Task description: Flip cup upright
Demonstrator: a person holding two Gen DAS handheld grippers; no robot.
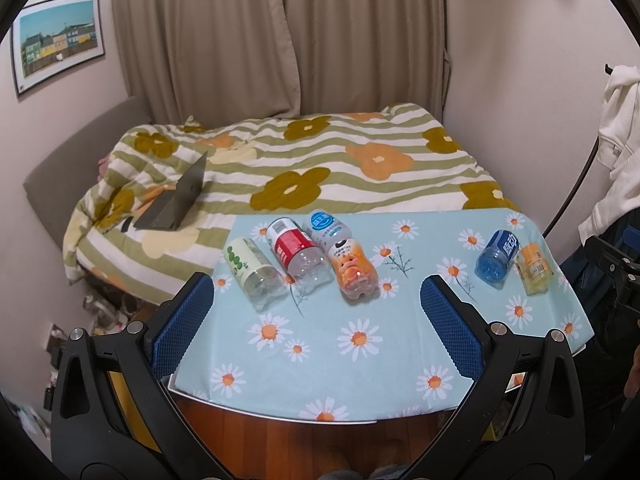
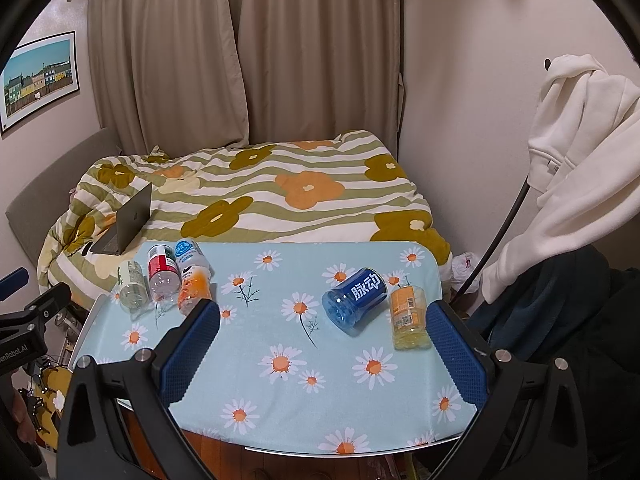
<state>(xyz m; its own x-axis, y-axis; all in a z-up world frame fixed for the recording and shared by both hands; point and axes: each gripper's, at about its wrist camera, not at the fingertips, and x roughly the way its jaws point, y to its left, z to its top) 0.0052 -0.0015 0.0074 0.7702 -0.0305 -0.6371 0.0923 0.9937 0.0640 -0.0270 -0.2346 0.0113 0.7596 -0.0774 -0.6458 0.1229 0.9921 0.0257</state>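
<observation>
Near edge: both of my grippers hang just short of the tabletop's (image 1: 400, 396) front edge, over its daisy-printed blue cloth.
Left gripper (image 1: 316, 320): jaws spread wide, blue pads bare, holding and touching nothing.
Right gripper (image 2: 324, 344): equally wide and empty; its right pad sits just beside the yellow cup in view, contact unclear.
Cups, left rear corner: three cut-bottle plastic cups lie on their sides, close together — green-labelled clear cup (image 1: 250, 270), red-labelled clear cup (image 1: 298, 254), orange-printed cup (image 1: 350, 266).
Cups, right edge: blue translucent cup (image 2: 354, 298) lies on its side beside the orange-labelled yellow cup (image 2: 408, 318).
Task state: I judge nothing is upright yet.
Risk, rolling: round, light plastic may roll away when one pad nudges it first.
Risk, crushing: thin walls could buckle under a hard squeeze.
Risk, neighbours: crowded cups may get knocked off the tabletop edge.
Risk, cloth: dragging could wrinkle it and tip a stood cup.
</observation>
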